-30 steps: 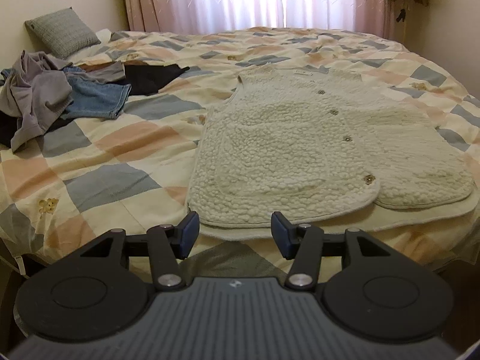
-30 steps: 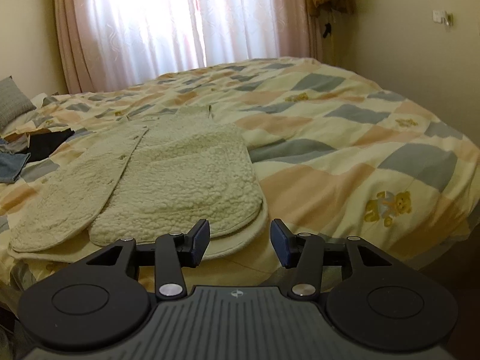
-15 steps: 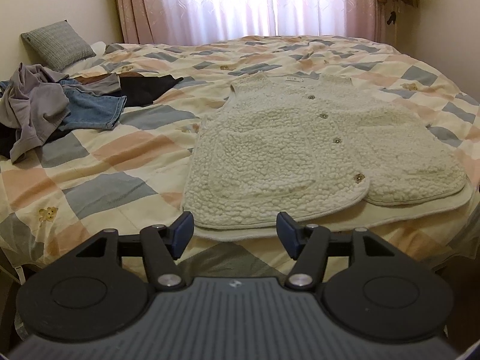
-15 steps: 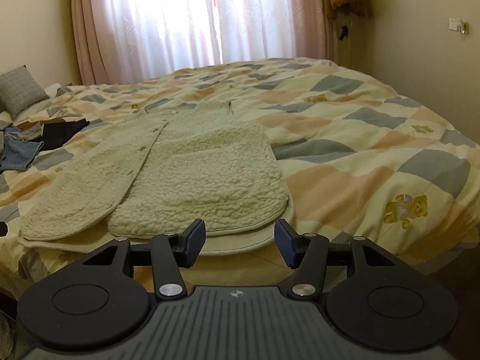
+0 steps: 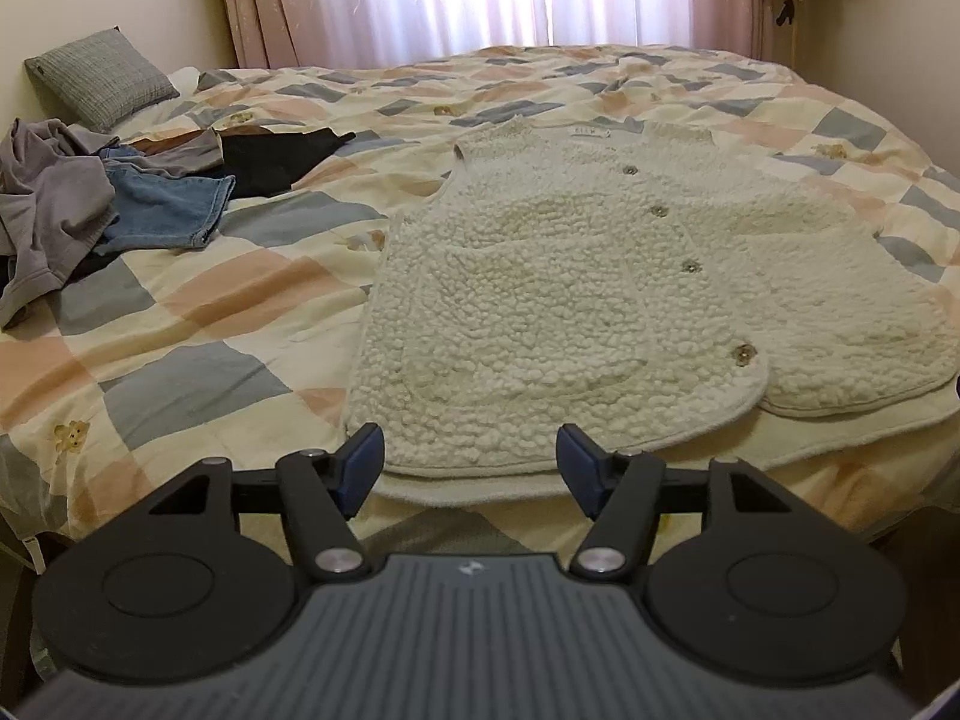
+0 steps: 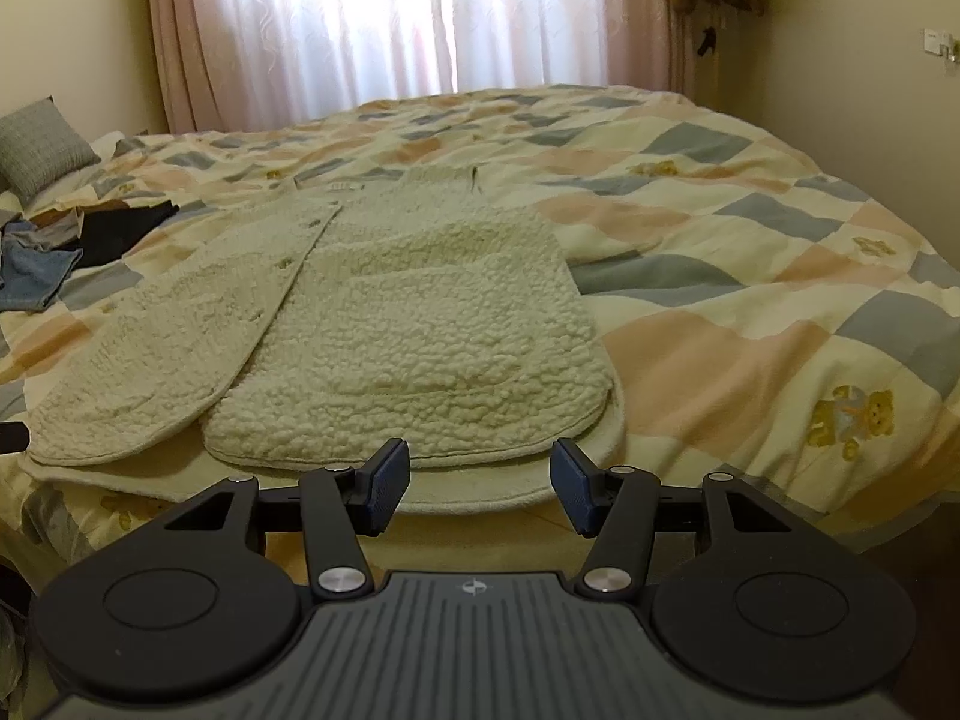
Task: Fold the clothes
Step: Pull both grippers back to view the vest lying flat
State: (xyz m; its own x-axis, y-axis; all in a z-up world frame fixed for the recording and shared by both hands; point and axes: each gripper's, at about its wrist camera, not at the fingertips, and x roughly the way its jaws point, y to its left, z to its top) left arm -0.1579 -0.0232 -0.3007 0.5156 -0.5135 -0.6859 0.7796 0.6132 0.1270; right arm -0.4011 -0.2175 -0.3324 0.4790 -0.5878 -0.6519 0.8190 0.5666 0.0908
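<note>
Fingers of both grippers, left [image 5: 470, 468] and right [image 6: 480, 483], are held spread and empty, drawn slightly back from the hem since a second ago. Spread flat on the quilt [image 5: 198, 324], the fleece vest [image 5: 564, 306] is left unfolded.

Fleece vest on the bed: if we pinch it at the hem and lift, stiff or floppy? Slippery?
Likely floppy: the fleece vest lies flat and follows the quilt, so it should drape from any pinch point. Probably not slippery, since its nubbly pile should catch on pads. Probably light though bulky; the overlapped front panel may swing open where it is unbuttoned. Both grippers' jaws stand open, short of the hem.
</note>
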